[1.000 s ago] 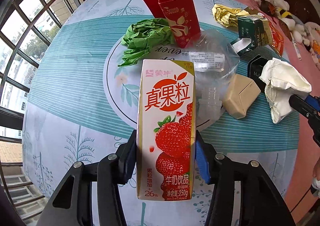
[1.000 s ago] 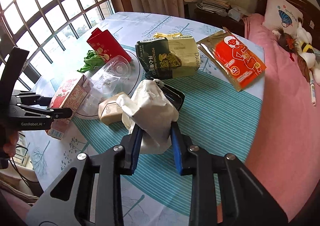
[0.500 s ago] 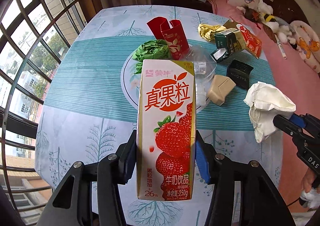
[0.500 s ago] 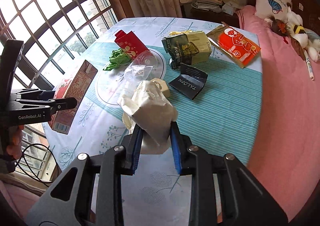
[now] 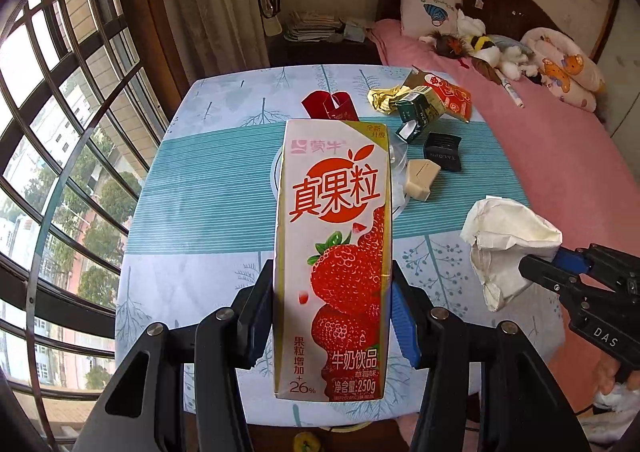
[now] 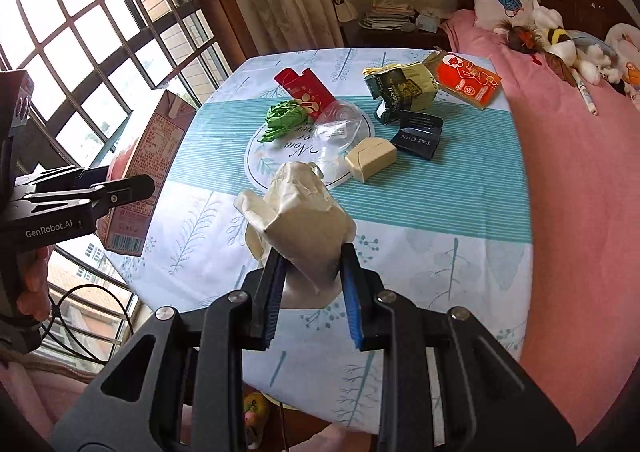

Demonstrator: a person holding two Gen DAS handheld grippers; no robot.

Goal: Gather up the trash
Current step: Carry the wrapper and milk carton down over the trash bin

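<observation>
My left gripper (image 5: 332, 312) is shut on a tall strawberry milk carton (image 5: 334, 252), held upright above the near edge of the table (image 5: 208, 212). From the right wrist view the same carton (image 6: 148, 160) hangs at the left, off the table's corner. My right gripper (image 6: 312, 284) is shut on a crumpled white paper wad (image 6: 300, 220), also lifted clear of the table. In the left wrist view the wad (image 5: 508, 240) shows at the right. Still on the table lie a green crumpled paper (image 6: 284, 120), a red packet (image 6: 308, 92), a clear plastic piece (image 6: 340, 124) and a beige box (image 6: 370, 158).
A black box (image 6: 418, 134), a dark green snack bag (image 6: 400, 92) and an orange packet (image 6: 466, 78) lie at the table's far right. A pink bed (image 6: 580, 172) with soft toys borders the right side. Barred windows (image 6: 80, 32) line the left. A hand (image 6: 36, 280) grips the left tool.
Both grippers have pulled back and up from the table with their loads; the table now looks smaller and farther. The carton and the paper wad stay gripped.
</observation>
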